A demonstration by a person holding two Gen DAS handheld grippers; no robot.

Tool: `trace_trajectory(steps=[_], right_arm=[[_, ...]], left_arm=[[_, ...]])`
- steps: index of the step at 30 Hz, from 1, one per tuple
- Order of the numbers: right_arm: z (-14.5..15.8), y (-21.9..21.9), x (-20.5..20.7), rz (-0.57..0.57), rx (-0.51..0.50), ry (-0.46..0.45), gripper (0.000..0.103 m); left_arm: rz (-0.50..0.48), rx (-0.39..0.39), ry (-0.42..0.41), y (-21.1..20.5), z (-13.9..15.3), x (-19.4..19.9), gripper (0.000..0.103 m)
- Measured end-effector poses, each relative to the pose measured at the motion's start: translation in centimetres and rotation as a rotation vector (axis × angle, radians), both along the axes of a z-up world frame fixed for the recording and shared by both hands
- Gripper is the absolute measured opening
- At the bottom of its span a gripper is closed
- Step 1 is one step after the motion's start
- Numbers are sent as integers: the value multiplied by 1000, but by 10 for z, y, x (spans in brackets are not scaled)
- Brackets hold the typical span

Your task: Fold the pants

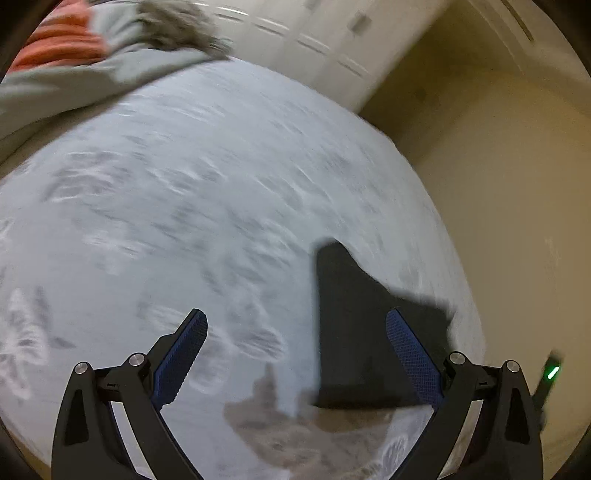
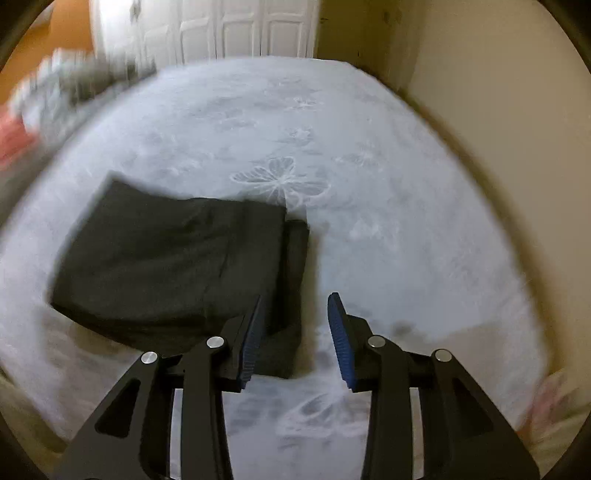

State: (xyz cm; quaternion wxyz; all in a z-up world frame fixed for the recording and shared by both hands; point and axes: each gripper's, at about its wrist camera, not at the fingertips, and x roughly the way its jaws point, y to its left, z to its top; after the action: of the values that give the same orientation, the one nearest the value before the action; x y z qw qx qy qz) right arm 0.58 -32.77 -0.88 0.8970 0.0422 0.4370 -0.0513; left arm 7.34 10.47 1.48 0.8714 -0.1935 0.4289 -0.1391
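The dark pants (image 2: pixel 173 258) lie folded in a flat rectangle on the pale blue bedspread (image 2: pixel 388 206), with a narrower folded strip showing along their right side. My right gripper (image 2: pixel 297 308) hovers above that right edge, jaws parted, nothing pinched between the blue pads. In the left wrist view the same pants (image 1: pixel 354 332) show as a dark angular shape at lower right. My left gripper (image 1: pixel 295 323) stands wide open over the bedspread (image 1: pixel 184 192), its right finger in front of the cloth, not gripping it. Both views are motion-blurred.
A heap of grey and orange-striped clothes (image 1: pixel 70 51) sits at the bed's far left; the same clothes (image 2: pixel 55 92) are blurred in the right view. White panelled closet doors (image 2: pixel 243 29) stand behind the bed. A cream wall (image 1: pixel 498 166) runs along the right side.
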Motion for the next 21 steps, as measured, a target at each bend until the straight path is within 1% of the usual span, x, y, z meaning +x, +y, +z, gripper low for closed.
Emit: trace_trajectory(steps=[1,2,3,4,5,8,9,12,13,14,15,16,19,20,21], right_arm=[[3,-11,1,-4,105,-25,36],[6,-15,4,5,154,-35,37],[7,-15,9,17,175,-41,43],[6,-14,19,35,182,-40,53],[4,-12,25,51,190,-32,56],[-12,-1,44,87,207,-4,55],[-20,-2,51,89,209,14,55],[-50,9,64,99,236,85,55],[-56,10,64,97,239,104,54],[-65,13,68,94,249,131,47],[-68,16,68,106,264,147,28],[-60,19,64,117,273,127,20],[-25,17,42,156,295,10,18],[-23,15,36,151,289,-1,19],[-30,14,36,140,254,17,23]], left_arm=[[-31,34,1,-20,-5,0,96],[-57,62,1,-36,-8,0,96],[-76,81,2,-47,-12,0,96],[-104,111,1,-63,-16,-1,96],[-116,127,-2,-70,-19,-1,96],[-149,208,-28,-94,-29,-6,96],[-160,236,-31,-100,-33,-7,96],[-179,287,-32,-107,-43,-7,96],[-187,305,-30,-110,-47,-7,96],[-192,316,-28,-111,-49,-6,96],[-195,337,-24,-113,-52,-6,96],[-199,344,-26,-114,-53,-7,96],[-197,379,-40,-116,-52,-11,96],[-195,385,-44,-117,-53,-11,96],[-192,394,-47,-117,-53,-12,96]])
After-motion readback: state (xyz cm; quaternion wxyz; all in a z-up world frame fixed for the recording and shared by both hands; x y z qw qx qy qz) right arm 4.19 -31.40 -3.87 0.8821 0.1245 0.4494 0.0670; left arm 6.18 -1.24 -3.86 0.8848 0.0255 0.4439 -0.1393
